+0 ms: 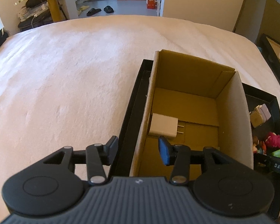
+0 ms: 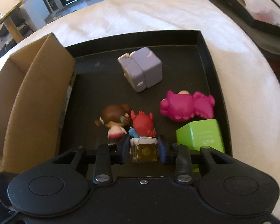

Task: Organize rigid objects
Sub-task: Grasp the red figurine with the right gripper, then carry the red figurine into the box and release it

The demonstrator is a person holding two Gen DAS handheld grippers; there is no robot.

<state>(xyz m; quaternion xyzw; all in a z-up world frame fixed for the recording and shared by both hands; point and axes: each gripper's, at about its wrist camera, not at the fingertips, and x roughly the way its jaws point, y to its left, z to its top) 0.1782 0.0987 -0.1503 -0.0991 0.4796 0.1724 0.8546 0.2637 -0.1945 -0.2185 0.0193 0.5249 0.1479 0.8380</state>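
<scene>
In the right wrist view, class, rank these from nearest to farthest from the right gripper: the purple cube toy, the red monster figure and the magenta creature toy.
1. Red monster figure: just ahead of the right gripper, on a clear base between its fingers.
2. Magenta creature toy: ahead, to the right.
3. Purple cube toy: farthest, near the black tray's back wall.

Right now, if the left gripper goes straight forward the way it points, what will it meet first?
Probably the near-left wall of the open brown cardboard box: the left gripper is open and its fingers straddle that wall. The right finger would next approach the white plug-in charger inside, though depth is unclear.
</scene>
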